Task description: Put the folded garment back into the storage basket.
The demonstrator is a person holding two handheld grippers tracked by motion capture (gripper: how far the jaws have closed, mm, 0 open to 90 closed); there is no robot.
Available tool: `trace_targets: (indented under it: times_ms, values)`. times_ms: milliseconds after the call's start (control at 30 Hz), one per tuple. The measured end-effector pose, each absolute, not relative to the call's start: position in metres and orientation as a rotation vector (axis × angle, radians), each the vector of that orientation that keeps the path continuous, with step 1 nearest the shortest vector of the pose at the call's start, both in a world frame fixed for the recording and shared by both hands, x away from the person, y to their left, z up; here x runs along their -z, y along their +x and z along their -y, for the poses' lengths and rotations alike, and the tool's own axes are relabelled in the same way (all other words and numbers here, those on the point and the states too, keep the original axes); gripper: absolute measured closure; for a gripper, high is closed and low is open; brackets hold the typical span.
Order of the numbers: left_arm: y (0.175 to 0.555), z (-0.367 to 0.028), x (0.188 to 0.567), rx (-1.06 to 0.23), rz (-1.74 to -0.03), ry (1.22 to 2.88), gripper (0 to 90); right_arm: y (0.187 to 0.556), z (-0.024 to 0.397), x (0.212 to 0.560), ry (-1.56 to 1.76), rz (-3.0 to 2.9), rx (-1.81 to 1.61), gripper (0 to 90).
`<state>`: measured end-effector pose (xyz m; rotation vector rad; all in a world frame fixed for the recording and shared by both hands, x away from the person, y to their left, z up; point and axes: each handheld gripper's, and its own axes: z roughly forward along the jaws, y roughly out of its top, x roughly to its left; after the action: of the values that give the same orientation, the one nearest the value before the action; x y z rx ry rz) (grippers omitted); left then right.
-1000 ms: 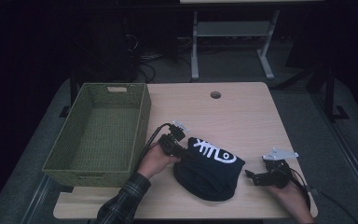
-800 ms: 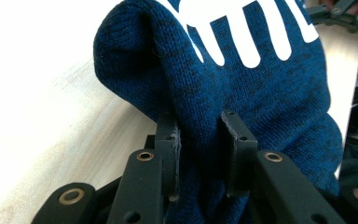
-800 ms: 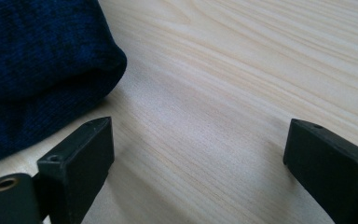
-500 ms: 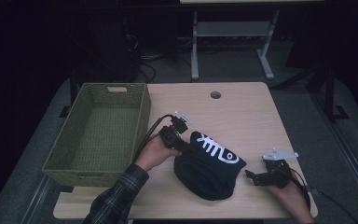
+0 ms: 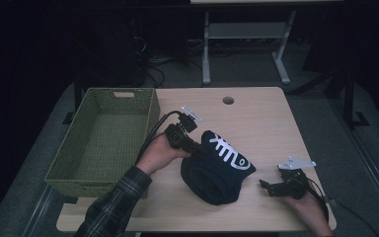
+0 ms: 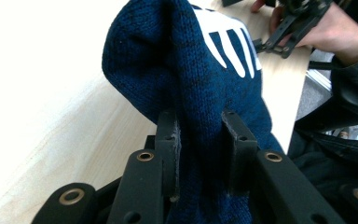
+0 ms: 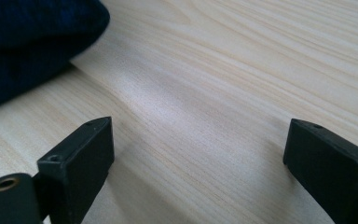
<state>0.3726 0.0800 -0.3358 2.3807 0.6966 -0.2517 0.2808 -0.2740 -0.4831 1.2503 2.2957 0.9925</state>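
The fingers (image 6: pixel 168 154) of the left gripper (image 6: pixel 199 149) are closed on a thick fold of the navy knit garment (image 6: pixel 191 70), the wool bunched between the two black pads. The right gripper (image 7: pixel 196 154) has its jaws spread wide with nothing between them, just above bare wood.

No letters can be read anywhere; the garment carries only a white printed design of ribbed strokes, like a fish skeleton, seen in the high view across its upper face.

The left gripper view brings out the fine knit stitches and the lint on the pads, and shows the other hand with its gripper farther off. The high view shows the garment (image 5: pixel 217 170) as a rounded heap on the table (image 5: pixel 261 113), lifted at its left edge by the left gripper (image 5: pixel 197 150), with the right gripper (image 5: pixel 266 186) resting apart near the table's right front. A green woven basket (image 5: pixel 64 163), rectangular, stands at the table's left. The right gripper view shows pale wood grain and a dark corner of the garment (image 7: pixel 28 42).
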Motion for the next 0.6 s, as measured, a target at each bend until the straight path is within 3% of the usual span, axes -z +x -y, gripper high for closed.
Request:
trace_targets:
  times_ms: [600]
  values:
    - [0.372,-0.108,0.283,0.202,-0.689,2.383,72.0,0.281,0.274,0.483,1.258,-2.292,-0.991,8.3]
